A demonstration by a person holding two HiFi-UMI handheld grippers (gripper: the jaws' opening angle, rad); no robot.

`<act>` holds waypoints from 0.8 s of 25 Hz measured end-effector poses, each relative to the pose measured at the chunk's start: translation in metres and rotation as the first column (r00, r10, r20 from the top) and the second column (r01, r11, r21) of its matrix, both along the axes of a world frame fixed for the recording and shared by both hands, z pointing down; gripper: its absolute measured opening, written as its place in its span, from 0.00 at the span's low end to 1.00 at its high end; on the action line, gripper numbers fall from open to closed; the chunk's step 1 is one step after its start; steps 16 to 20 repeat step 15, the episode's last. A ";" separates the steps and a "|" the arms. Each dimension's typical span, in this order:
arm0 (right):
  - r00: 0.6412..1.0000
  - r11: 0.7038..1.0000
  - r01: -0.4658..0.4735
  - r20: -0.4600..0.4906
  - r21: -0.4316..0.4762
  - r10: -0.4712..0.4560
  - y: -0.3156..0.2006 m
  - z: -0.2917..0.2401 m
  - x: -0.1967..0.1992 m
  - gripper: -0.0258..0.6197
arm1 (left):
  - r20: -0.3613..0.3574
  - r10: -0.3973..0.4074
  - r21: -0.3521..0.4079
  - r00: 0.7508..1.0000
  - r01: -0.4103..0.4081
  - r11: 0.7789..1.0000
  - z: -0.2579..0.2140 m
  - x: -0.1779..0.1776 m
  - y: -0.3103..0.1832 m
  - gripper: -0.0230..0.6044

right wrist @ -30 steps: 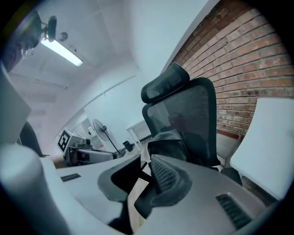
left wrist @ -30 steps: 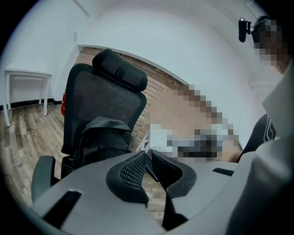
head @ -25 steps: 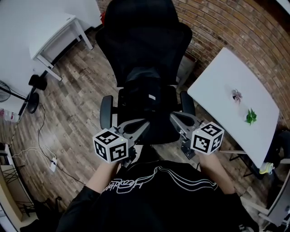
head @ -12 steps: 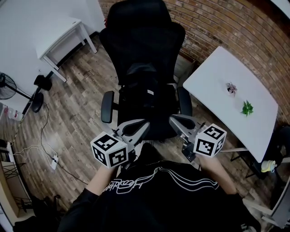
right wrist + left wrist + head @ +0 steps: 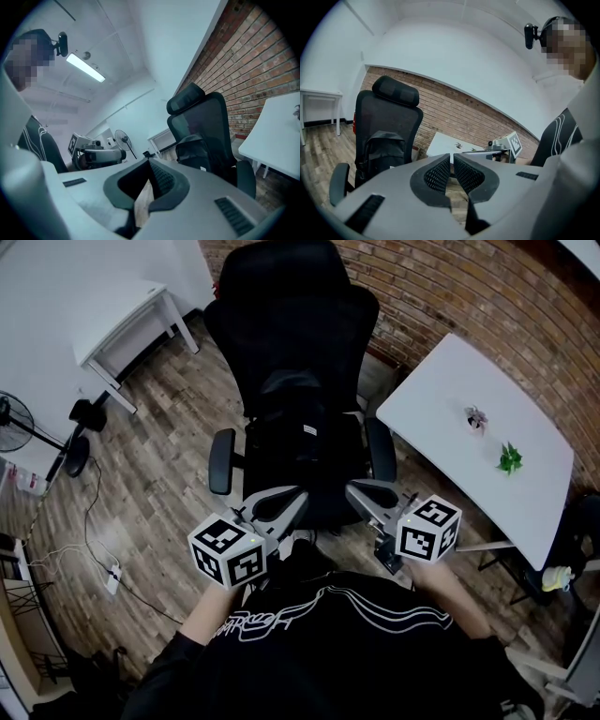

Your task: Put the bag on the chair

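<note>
Black bag (image 5: 305,432) sits upright on the seat of the black office chair (image 5: 281,315), just ahead of both claws and untouched. Left gripper (image 5: 300,493) and right gripper (image 5: 352,487): jaws together, empty, tips near the seat's front edge. White table (image 5: 441,437) is right of the right claw; white desk (image 5: 117,320) and fan (image 5: 14,413) are well left of the left one.

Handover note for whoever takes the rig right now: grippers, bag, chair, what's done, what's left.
Left gripper: jaws shut, nothing between them, held short of the chair.
Right gripper: jaws shut, empty, beside the left one.
Bag: black, upright on the seat of the chair, against the backrest, between the armrests.
Done: the bag is on the chair and neither gripper touches it.
Left: nothing apparent. At most, check that the bag sits steady.
</note>
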State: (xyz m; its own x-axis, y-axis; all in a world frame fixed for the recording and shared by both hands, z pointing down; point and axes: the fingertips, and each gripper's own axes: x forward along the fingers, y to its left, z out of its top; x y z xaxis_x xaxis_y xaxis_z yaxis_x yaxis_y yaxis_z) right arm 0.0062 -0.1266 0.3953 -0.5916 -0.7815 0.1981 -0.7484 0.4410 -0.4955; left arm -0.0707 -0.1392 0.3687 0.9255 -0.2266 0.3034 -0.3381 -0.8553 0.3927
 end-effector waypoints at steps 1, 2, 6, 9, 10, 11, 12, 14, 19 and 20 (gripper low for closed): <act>1.000 1.000 -0.002 -0.001 -0.007 0.002 0.000 0.002 0.001 0.03 | 0.000 -0.001 -0.007 1.000 0.001 1.000 0.002 -0.001 -0.001 0.11; 1.000 1.000 -0.005 -0.003 -0.014 0.005 -0.001 0.004 0.001 0.03 | 0.000 -0.003 -0.013 1.000 0.003 1.000 0.004 -0.001 -0.002 0.11; 1.000 1.000 -0.016 -0.010 -0.025 0.016 -0.007 0.007 0.006 0.03 | -0.003 -0.006 -0.028 1.000 0.006 1.000 0.009 0.000 -0.012 0.11; 1.000 0.999 -0.018 0.010 -0.030 0.018 -0.014 0.009 0.007 0.03 | 0.001 -0.004 -0.038 1.000 0.004 0.999 0.013 0.002 -0.018 0.11; 1.000 0.999 -0.017 0.014 -0.029 0.018 -0.017 0.009 0.008 0.03 | 0.004 -0.004 -0.039 1.000 0.004 0.999 0.014 0.002 -0.021 0.11; 1.000 0.999 -0.018 0.015 -0.030 0.018 -0.020 0.009 0.008 0.03 | 0.005 -0.004 -0.040 1.000 0.004 0.999 0.015 0.002 -0.025 0.11; 1.000 0.999 -0.018 0.014 -0.033 0.019 -0.023 0.011 0.008 0.03 | 0.007 -0.005 -0.041 1.000 0.006 0.999 0.017 0.001 -0.028 0.11; 1.000 0.999 -0.020 0.010 -0.043 0.020 -0.031 0.016 0.008 0.03 | 0.010 -0.011 -0.048 1.000 0.011 0.999 0.022 0.000 -0.036 0.11; 1.000 0.999 -0.020 0.009 -0.048 0.021 -0.034 0.019 0.008 0.03 | 0.012 -0.014 -0.053 1.000 0.015 0.998 0.026 0.000 -0.040 0.11; 1.000 0.999 -0.020 0.009 -0.048 0.021 -0.034 0.019 0.008 0.03 | 0.012 -0.014 -0.053 1.000 0.015 0.998 0.026 0.000 -0.040 0.11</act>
